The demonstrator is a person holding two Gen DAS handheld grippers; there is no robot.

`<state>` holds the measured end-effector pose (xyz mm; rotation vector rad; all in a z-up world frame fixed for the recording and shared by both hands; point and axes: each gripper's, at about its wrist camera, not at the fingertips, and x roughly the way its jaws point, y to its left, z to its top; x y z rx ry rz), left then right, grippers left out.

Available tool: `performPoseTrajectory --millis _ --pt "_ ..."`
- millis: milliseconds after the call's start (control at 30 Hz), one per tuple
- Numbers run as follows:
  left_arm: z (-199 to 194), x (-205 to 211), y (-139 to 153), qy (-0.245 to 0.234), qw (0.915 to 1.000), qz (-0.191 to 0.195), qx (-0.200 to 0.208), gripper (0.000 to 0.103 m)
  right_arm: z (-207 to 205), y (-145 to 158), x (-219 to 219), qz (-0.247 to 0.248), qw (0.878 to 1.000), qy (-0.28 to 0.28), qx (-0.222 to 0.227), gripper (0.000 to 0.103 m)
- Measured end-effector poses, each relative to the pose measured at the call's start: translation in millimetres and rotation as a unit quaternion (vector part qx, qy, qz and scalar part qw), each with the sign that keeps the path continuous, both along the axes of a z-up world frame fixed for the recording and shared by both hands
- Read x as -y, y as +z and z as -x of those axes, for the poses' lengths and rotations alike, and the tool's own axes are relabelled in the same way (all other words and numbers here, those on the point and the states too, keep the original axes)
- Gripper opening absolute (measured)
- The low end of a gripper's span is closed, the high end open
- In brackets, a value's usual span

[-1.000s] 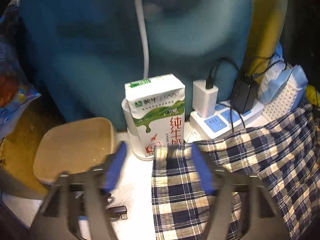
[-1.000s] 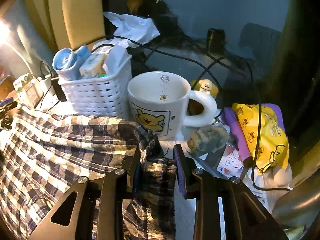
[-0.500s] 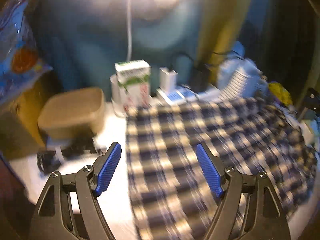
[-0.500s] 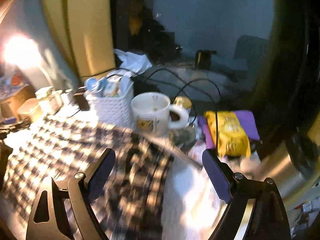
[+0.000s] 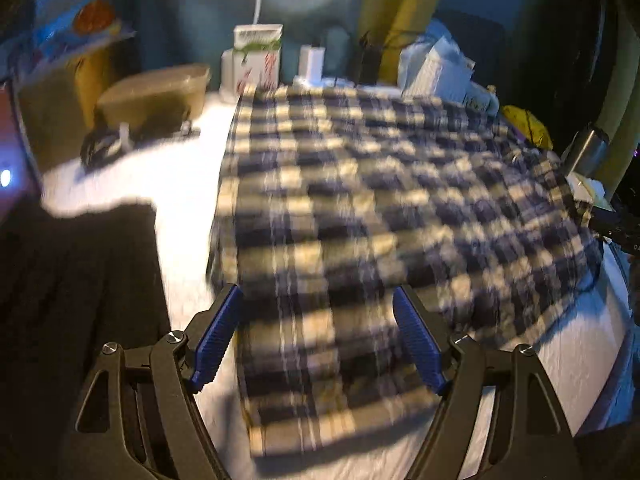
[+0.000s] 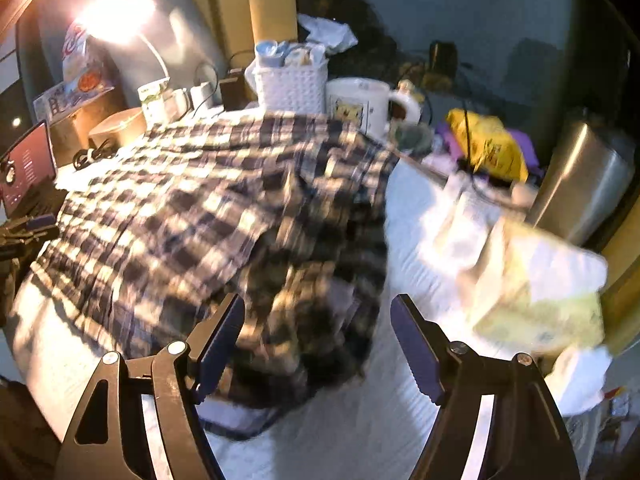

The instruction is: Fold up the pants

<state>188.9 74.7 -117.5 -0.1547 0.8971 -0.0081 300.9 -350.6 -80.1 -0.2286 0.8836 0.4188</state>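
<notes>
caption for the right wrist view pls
Right gripper, jaws closing and empty, above dark plaid pants on a white cluttered table.

- My left gripper (image 5: 316, 336) hangs with jaws wide apart, nothing pinched.
- Plaid pants (image 5: 384, 200) lie spread on the white table (image 5: 184, 216).
- A milk carton (image 5: 258, 56) stands beyond them.

Navy-and-cream plaid pants (image 5: 360, 200), white tabletop (image 5: 184, 208), white basket (image 6: 292, 86), yellow bag (image 6: 492, 148), blue pads (image 5: 216, 336)

Plaid pants (image 5: 360, 208) motion-blurred, milk carton (image 5: 258, 58) print unreadable, steel canister (image 6: 584, 184) cut off
</notes>
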Motion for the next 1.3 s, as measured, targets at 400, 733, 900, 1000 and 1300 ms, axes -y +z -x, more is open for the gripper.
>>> performPoseTrajectory --millis 400,733,900,1000,1300 --pt "18.4 4.6 -13.0 0.016 0.9991 -0.034 -0.022 0.077 20.5 -17.4 -7.5 0.000 1.000 -0.002 -0.013 0.033" --pt "28.8 -0.3 -10.7 0.011 0.9998 -0.013 0.000 0.006 27.2 -0.2 -9.6 -0.007 1.000 -0.003 0.017 0.023" --pt "40.2 -1.1 15.2 -0.009 0.9985 0.043 0.032 0.005 33.0 15.6 -13.3 -0.008 0.999 -0.004 0.040 0.023" --pt "49.4 0.1 38.2 -0.017 0.9971 0.045 0.060 0.005 35.9 27.1 -13.2 -0.001 0.998 -0.008 0.054 0.023" --pt "78.7 -2.0 102.3 -0.041 0.9908 0.038 0.123 0.005 54.3 72.8 -6.6 -0.006 0.994 -0.021 0.107 0.023"
